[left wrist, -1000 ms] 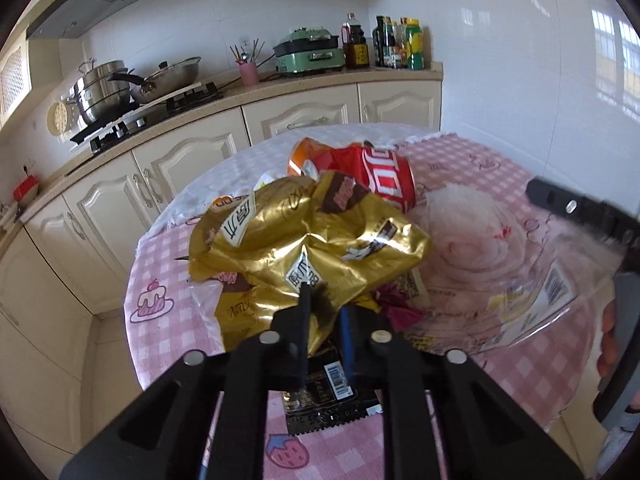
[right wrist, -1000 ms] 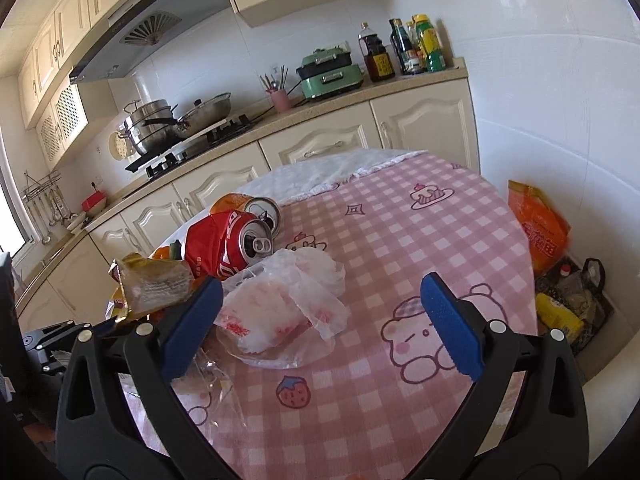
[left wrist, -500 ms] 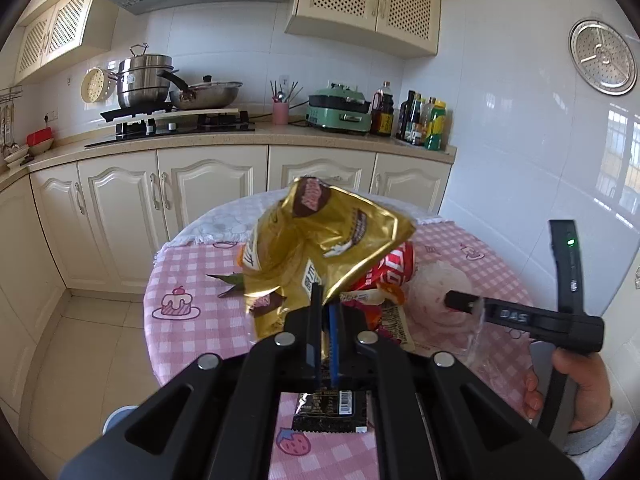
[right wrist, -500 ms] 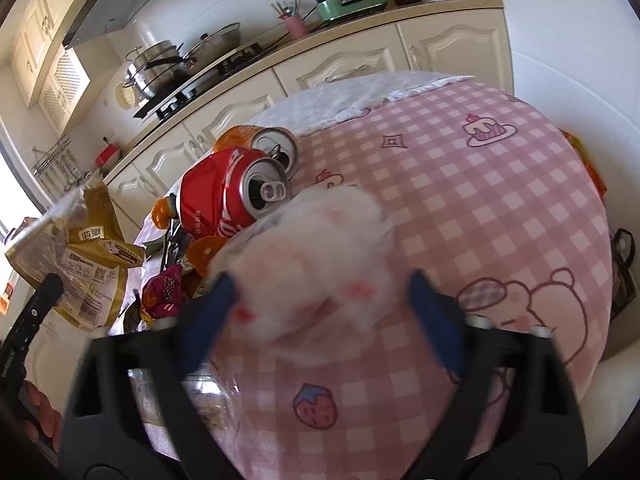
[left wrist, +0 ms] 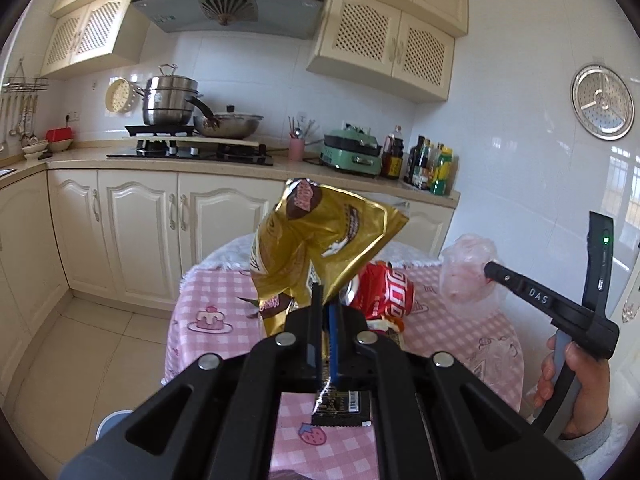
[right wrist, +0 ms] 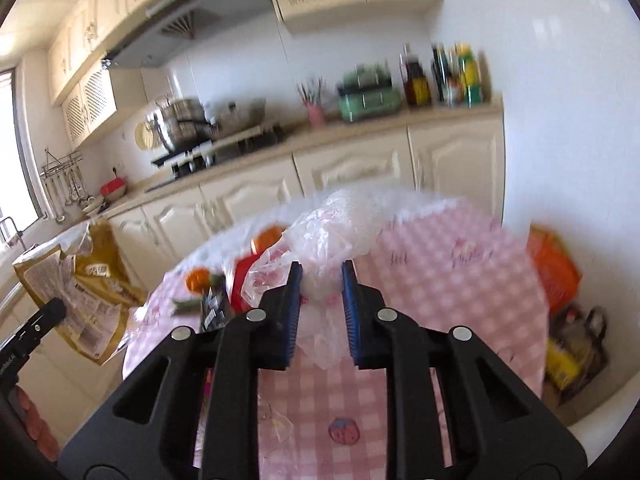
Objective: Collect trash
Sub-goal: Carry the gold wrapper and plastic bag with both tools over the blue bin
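A round worktop (left wrist: 208,300) wears a pink checked cloth with little cakes and strawberries on it. A squashed red can (left wrist: 386,294) lies on its side near the middle. A flat black packet (left wrist: 342,408) lies by the near edge. A small orange thing (right wrist: 197,280) sits near the left edge, too blurry to name.

text: "DAS" | on: right tool (left wrist: 486,270) finger | colour: white

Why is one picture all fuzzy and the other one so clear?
Right wrist view: smeared all over, the counter and pink tablecloth streaky. Left wrist view: crisp, gold wrapper sharp, sunlight glaring on the wall tiles; edges bend in both.
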`<state>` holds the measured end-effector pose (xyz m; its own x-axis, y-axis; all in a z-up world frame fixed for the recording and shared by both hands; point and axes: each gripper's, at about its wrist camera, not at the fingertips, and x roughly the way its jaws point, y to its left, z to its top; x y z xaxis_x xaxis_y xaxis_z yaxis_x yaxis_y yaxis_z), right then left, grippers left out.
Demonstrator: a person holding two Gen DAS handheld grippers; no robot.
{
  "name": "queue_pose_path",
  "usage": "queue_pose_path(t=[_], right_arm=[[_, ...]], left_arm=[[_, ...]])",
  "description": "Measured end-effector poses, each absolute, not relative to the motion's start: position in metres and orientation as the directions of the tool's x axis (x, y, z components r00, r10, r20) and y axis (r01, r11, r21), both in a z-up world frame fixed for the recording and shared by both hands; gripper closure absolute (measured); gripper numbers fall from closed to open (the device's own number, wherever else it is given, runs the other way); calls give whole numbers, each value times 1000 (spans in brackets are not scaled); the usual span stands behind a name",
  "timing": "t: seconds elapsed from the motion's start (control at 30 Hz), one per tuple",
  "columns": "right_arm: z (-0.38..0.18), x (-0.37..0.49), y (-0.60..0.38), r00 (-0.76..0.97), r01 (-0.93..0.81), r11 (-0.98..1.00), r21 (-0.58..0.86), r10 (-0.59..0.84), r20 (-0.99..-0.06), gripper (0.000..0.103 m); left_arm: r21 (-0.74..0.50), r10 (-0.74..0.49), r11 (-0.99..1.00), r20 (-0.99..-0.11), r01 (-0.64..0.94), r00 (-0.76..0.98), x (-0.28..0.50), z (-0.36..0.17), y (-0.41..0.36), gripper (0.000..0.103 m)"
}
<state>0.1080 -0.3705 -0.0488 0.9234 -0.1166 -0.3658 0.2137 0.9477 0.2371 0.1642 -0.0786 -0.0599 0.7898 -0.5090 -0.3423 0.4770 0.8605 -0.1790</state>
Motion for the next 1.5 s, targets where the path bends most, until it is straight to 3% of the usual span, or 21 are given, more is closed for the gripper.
queue_pose_path(t=[0.27,0.5,0.63,0.8,1.0,1.23,1.27,1.4,1.5], right_arm=[[-12,117,-289,955,-1,976,218,66,-288,84],[-41,169,-154,865,-278,937,211,339,-369,84],[-88,208,-71,764,-383,898,215,439,-472,84],[-167,261,-4,640,-418,881,220,458,-617,84],[-266,318,40,496,-385,896,220,402,-770,84],[-355,361,57,367,-312,919,241,351,-862,84],[-362,363,58,357,-309,920,241,347,-868,84],[-385,369,63,324,-295,927,230,323,-889,84],[-395,374,69,302,-292,928,232,319,-898,84]], left_arm=[[-216,-441,895,-291,390,849,154,-47,-19,101],[-245,-317,939,-341,242,885,159,-71,68,102],[-267,-221,957,-431,110,875,177,-107,124,102],[-299,-154,953,-591,-38,792,214,-182,185,102],[-326,-159,933,-752,-152,639,272,-289,226,102],[-325,-190,924,-846,-199,499,321,-379,238,99],[-337,-203,918,-851,-207,485,326,-390,241,94],[-325,-176,913,-858,-246,482,338,-404,249,58],[-331,-163,902,-857,-279,489,338,-404,253,49]])
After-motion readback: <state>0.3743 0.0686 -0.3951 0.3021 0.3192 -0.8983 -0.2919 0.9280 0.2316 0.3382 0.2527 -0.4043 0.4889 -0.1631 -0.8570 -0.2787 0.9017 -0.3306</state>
